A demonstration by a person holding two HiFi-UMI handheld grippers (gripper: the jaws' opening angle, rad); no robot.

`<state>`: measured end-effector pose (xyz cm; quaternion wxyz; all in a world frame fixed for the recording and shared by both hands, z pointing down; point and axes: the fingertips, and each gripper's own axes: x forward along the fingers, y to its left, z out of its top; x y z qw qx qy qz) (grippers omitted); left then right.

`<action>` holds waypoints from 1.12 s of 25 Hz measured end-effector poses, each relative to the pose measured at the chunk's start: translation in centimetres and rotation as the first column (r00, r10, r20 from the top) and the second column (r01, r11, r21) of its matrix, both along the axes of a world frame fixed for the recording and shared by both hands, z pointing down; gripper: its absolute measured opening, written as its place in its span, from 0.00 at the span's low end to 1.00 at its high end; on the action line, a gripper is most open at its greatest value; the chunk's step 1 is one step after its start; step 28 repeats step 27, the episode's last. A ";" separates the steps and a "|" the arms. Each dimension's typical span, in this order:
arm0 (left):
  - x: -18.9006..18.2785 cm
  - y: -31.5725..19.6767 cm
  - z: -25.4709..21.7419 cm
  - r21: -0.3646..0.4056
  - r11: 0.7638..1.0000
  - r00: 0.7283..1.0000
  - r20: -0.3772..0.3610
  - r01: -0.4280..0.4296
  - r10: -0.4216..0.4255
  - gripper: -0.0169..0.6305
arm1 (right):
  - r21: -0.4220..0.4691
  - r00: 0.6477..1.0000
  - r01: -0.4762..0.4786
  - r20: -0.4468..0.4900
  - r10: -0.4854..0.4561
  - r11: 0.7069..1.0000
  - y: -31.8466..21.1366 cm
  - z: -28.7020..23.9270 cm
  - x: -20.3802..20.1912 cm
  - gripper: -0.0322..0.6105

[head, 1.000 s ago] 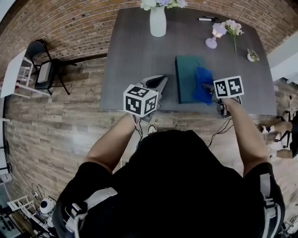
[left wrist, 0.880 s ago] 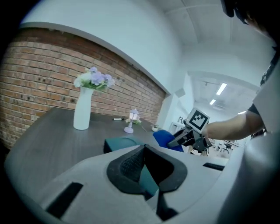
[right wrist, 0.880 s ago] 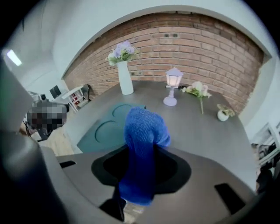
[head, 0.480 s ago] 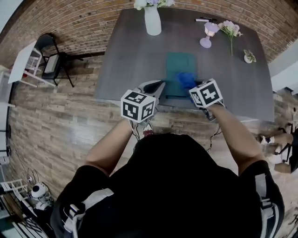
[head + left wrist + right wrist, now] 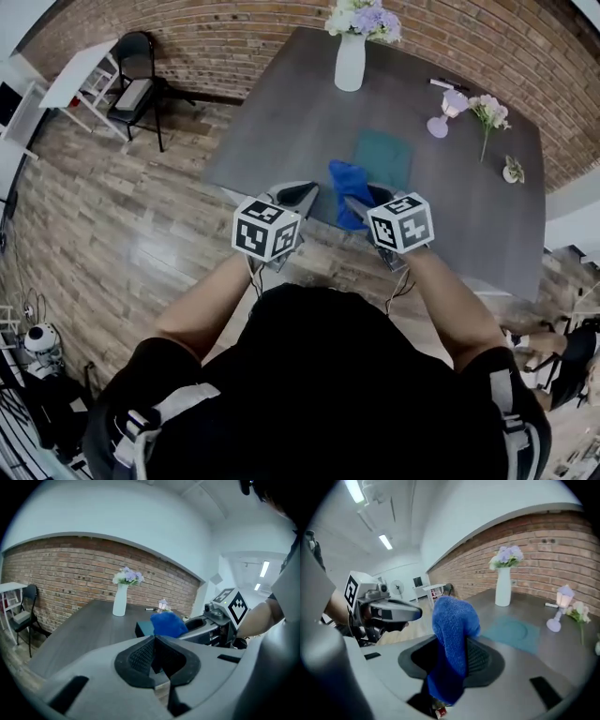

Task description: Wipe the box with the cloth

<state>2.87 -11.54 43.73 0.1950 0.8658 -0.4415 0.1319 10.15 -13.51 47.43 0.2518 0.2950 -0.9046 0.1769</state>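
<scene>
A: What sits between the fingers (image 5: pixel 482 660) of the right gripper (image 5: pixel 452 665)?

B: The blue cloth (image 5: pixel 452 620), pinched at a fold. A loose bunch stands up past the tips, likely to serve as the wiping pad.

A: And the box?

B: The flat teal box (image 5: pixel 384 157) lies on the grey desk (image 5: pixel 281 122), just beyond the cloth. The cloth looks raised clear of it, near the desk's front edge.

A: The left gripper (image 5: pixel 154 651)?

B: Its fingers (image 5: pixel 140 656) are pressed together on nothing. It hovers beside the right one, probably to keep out of the way.
</scene>
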 end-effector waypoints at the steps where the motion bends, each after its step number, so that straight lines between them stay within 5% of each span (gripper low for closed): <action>1: 0.3 -0.5 -0.2 0.006 1.000 1.000 -0.005 -0.016 0.016 0.04 | 0.031 0.998 -0.063 0.013 0.062 0.998 -1.1 -0.8 1.7 0.28; 7: 1.1 -3.1 -2.9 0.068 0.996 0.994 -0.086 -0.065 0.071 0.04 | 0.190 0.912 -0.406 0.142 0.384 0.894 -4.0 -6.6 12.9 0.28; 12: 0.0 -4.3 -3.4 0.070 0.995 0.990 -0.116 -0.074 0.082 0.04 | 0.228 0.845 -0.534 0.134 0.517 0.814 -2.2 -7.2 17.3 0.28; 21: 1.0 -2.3 -2.4 0.004 0.990 0.964 -0.230 -0.138 0.135 0.04 | 0.185 0.800 -0.597 0.072 0.595 0.781 3.5 -4.0 18.0 0.28; 28: -1.8 -2.2 -0.7 -0.046 0.991 0.967 -0.229 -0.123 0.109 0.04 | 0.170 0.779 -0.623 0.044 0.626 0.763 5.4 -2.9 16.8 0.28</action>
